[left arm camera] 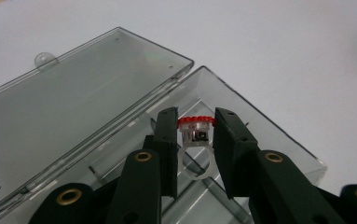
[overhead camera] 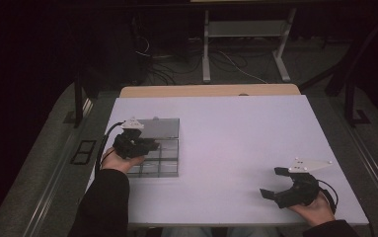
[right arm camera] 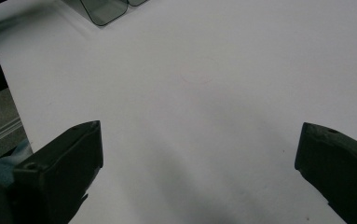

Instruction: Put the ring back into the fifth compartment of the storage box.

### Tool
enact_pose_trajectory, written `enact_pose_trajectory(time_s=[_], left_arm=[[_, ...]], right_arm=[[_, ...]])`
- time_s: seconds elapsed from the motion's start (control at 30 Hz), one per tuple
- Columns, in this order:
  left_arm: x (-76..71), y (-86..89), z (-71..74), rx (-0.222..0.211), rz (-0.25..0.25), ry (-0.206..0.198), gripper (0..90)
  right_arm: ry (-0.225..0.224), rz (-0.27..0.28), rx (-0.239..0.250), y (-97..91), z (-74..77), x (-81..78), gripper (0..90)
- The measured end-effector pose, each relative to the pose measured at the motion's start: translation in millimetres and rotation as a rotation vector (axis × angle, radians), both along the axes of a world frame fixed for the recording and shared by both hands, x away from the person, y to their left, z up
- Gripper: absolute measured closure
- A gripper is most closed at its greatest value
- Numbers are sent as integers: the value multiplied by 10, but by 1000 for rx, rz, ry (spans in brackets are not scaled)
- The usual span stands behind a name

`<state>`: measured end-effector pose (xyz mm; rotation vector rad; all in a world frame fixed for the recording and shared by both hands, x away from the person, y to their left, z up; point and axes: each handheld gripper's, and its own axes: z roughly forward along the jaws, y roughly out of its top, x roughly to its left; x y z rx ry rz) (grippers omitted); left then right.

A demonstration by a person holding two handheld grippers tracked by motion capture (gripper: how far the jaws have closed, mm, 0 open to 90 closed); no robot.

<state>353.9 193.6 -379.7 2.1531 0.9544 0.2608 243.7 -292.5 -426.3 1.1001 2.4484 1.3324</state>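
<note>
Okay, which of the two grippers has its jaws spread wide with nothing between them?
The right gripper, low at the table's right edge: its fingers stand far apart over bare white table. The left gripper is closed on a small red-capped clear part above the clear plastic compartment box.

- A white tabletop sat under dim light.
- Grey floor flanked it.
- Beyond stood a white desk frame among loose cables.

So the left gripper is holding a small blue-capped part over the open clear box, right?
Not quite: the cap is red, not blue. The left gripper view shows the left gripper shut on the small red-capped part over the open clear box.
</note>
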Motion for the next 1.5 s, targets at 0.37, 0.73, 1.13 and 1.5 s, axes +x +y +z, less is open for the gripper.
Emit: enact_pose_trajectory(time_s=[0.37, 0.73, 1.13, 1.5], left_arm=[[139, 32, -118, 24, 51, 29, 701], [259, 72, -245, 54, 101, 87, 697], [251, 120, -214, -17, 89, 126, 609], [129, 104, -72, -106, 45, 131, 373]], right_arm=[[5, 1, -1, 1, 0, 2, 3], [2, 0, 0, -3, -1, -1, 3], [1, -2, 1, -12, -1, 5, 3], [3, -1, 1, -4, -6, 3, 3]])
